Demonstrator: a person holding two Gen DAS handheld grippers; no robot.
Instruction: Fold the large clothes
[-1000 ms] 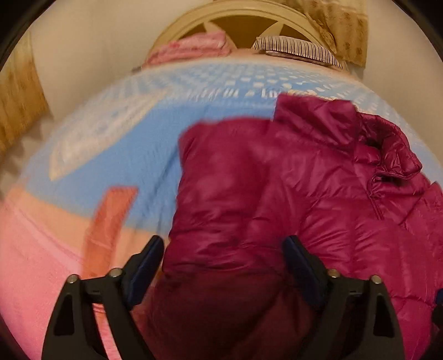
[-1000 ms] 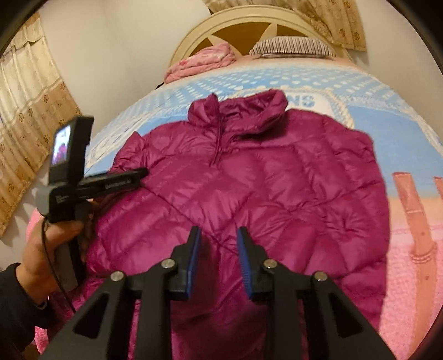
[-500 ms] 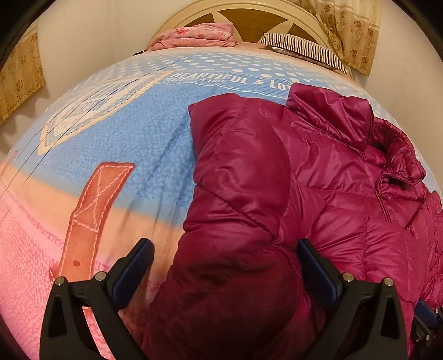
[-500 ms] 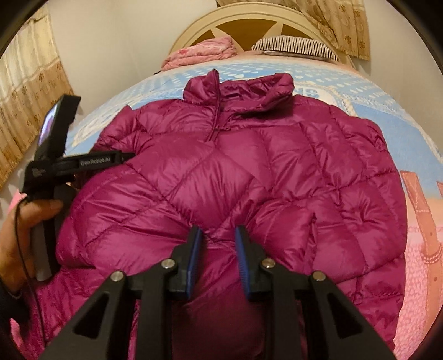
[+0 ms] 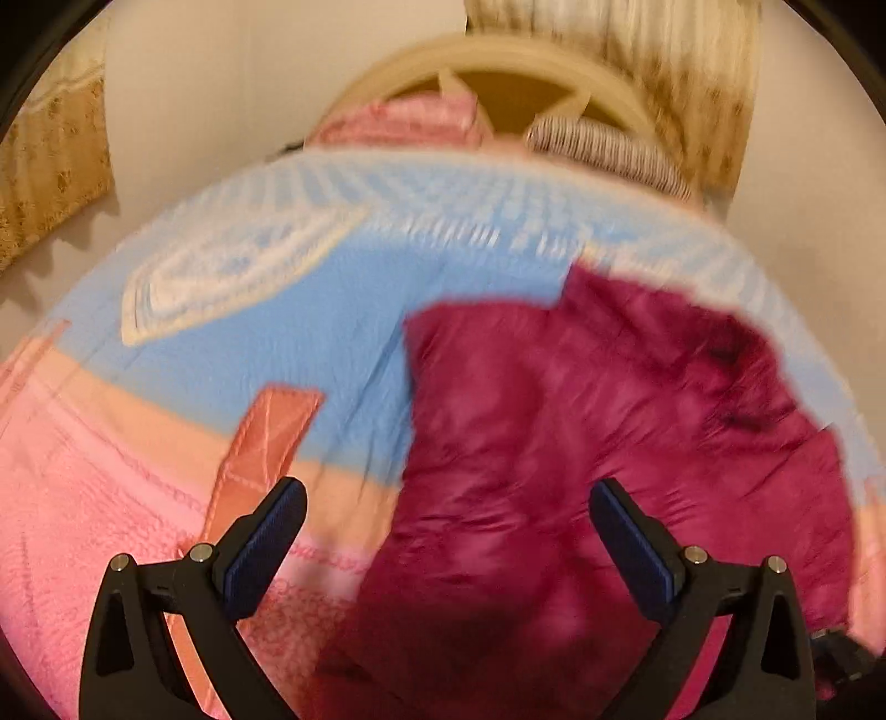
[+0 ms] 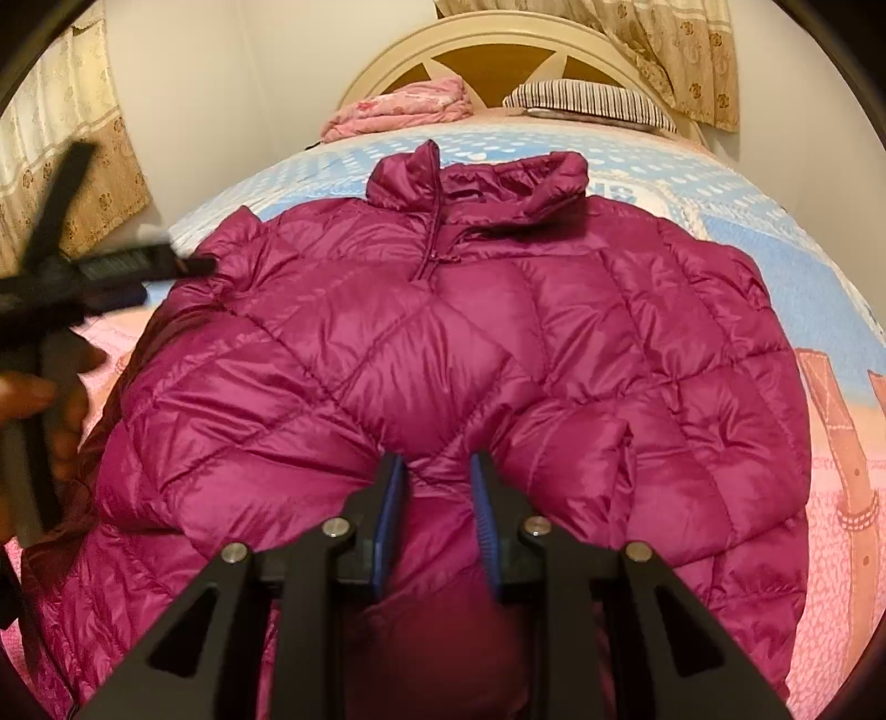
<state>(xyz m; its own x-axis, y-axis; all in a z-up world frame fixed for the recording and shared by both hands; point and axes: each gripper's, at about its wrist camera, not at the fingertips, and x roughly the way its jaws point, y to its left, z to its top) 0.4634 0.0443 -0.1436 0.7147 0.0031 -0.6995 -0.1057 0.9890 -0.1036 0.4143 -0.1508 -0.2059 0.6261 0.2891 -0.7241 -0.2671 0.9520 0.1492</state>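
Observation:
A magenta quilted puffer jacket lies front up on the bed, collar toward the headboard. My right gripper is shut on a fold of the jacket's sleeve fabric over its lower middle. My left gripper is open and empty, raised above the jacket's left edge; this view is motion-blurred. The left gripper tool also shows blurred at the left of the right wrist view, held by a hand.
The bed cover is blue with pink and orange bands. A pink folded blanket and a striped pillow lie by the cream headboard. Curtains hang at left and right.
My left gripper has lifted up and back from the jacket's left side, jaws still open. My right gripper has stayed shut on the fabric and carried it further over the jacket.

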